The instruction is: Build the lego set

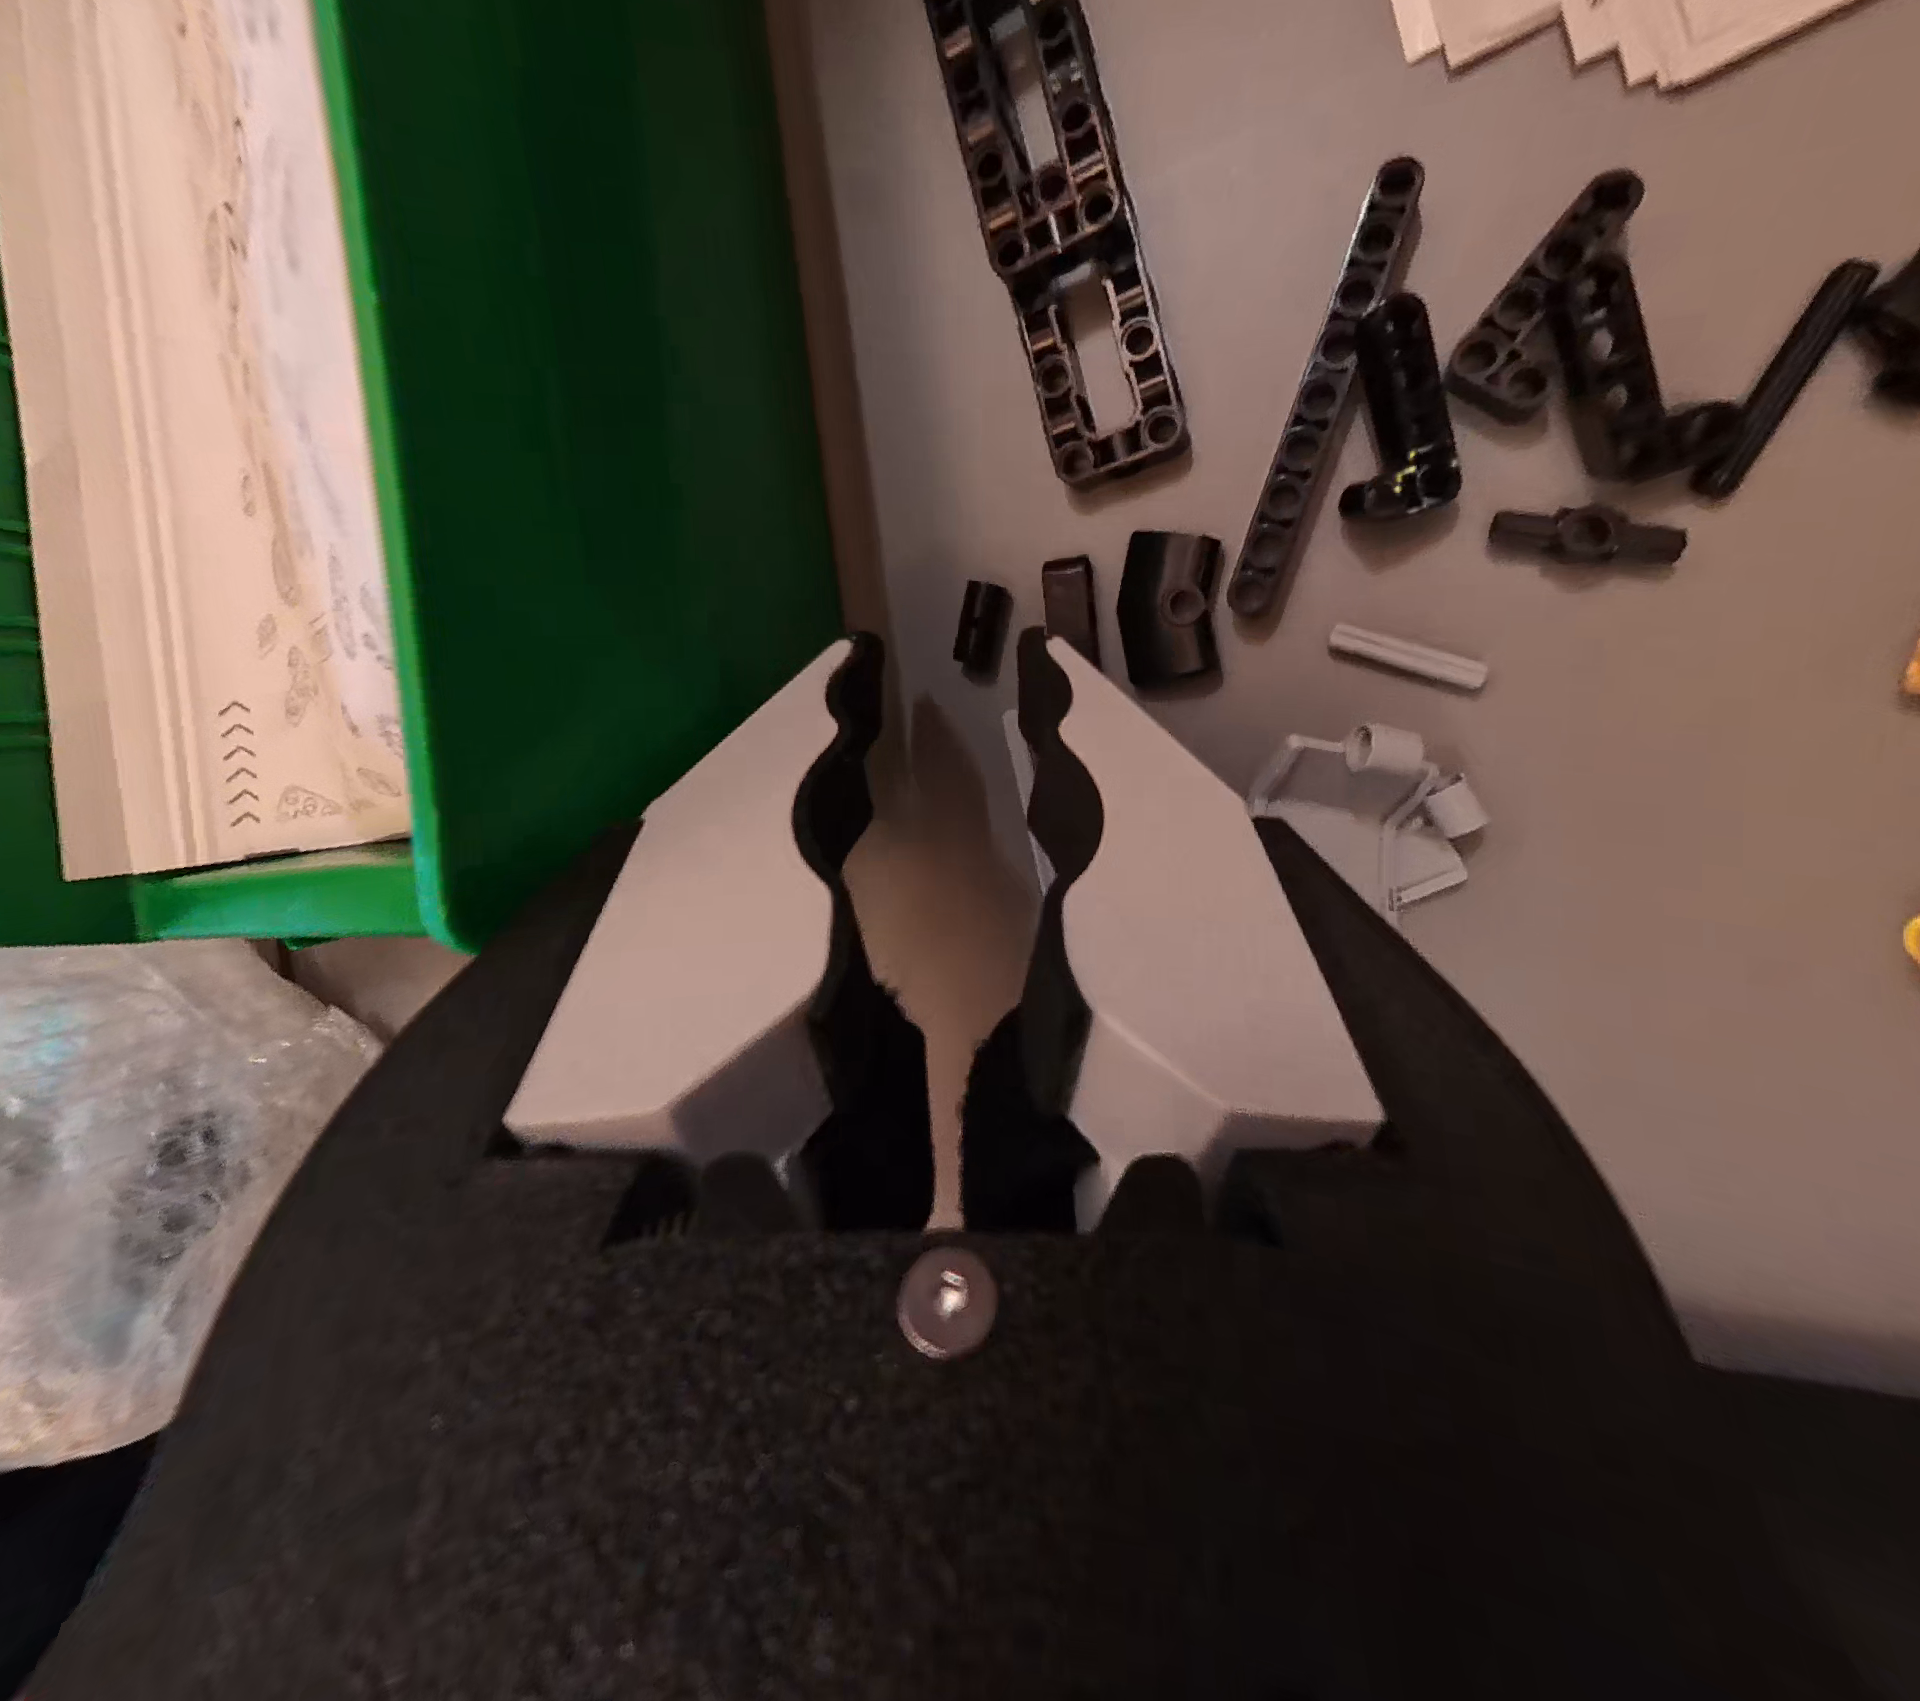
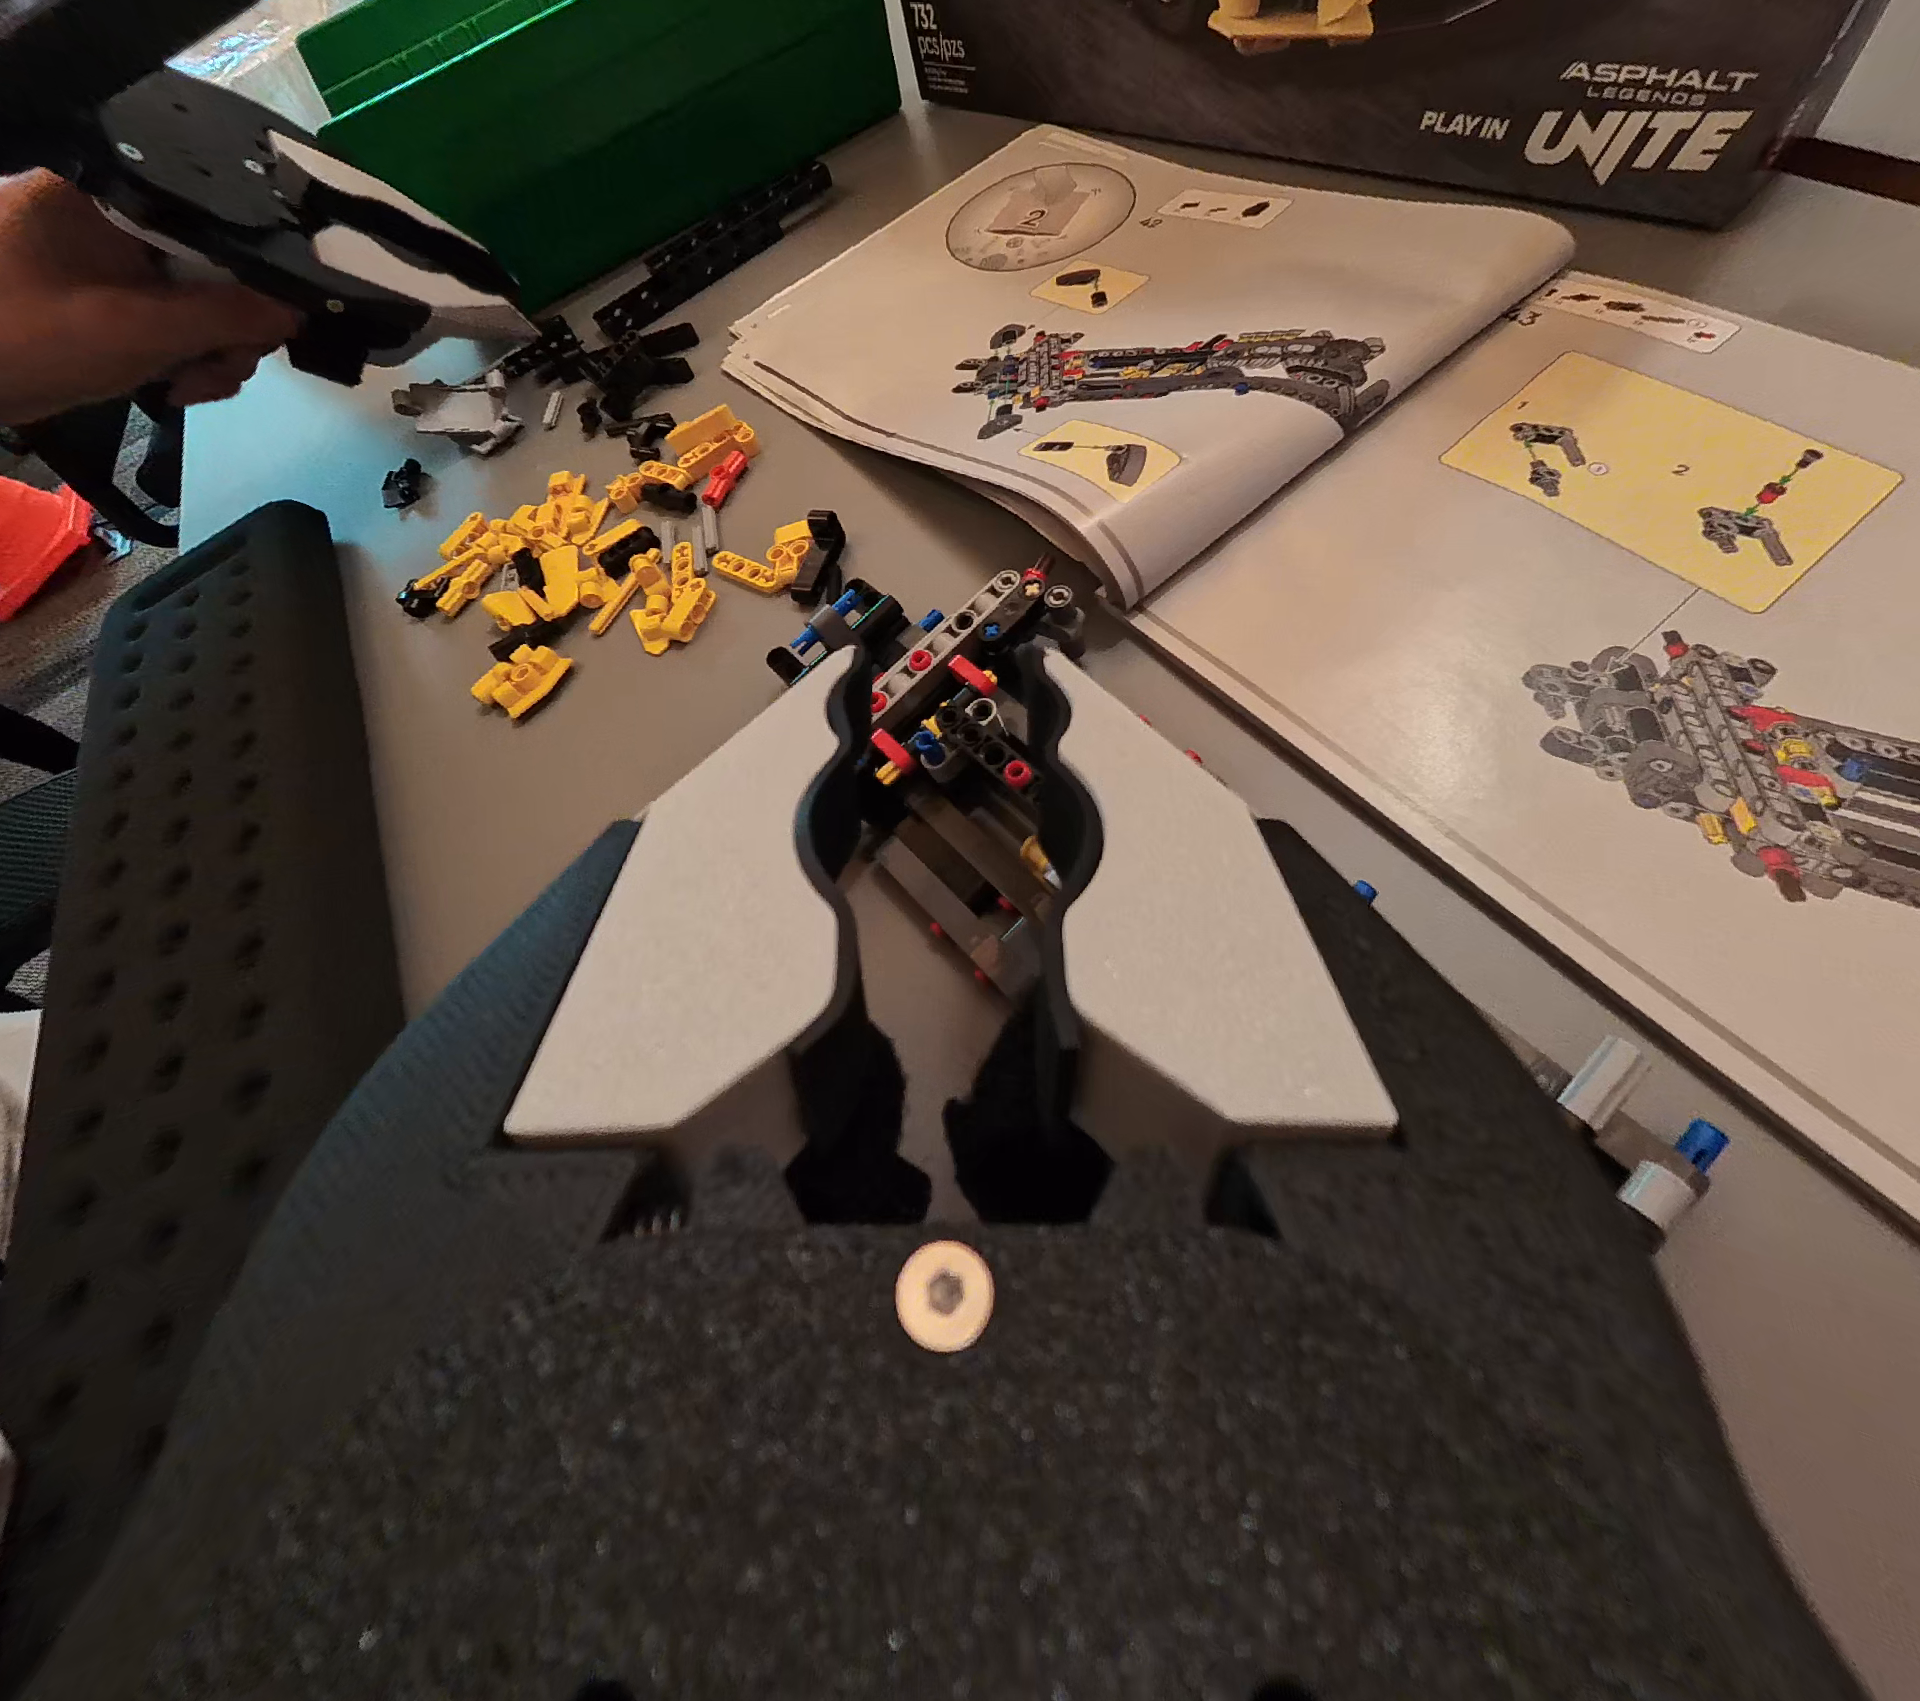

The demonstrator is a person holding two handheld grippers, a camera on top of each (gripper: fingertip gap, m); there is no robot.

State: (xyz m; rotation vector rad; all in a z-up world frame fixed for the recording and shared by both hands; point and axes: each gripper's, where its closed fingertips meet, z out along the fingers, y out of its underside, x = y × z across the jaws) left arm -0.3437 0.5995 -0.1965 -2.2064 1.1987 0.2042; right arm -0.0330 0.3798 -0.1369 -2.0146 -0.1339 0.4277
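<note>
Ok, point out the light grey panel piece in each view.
Left wrist view: light grey panel piece right of centre, on the table.
Right wrist view: upper left, beside the black parts.
Shared landmark: green bin.
</note>
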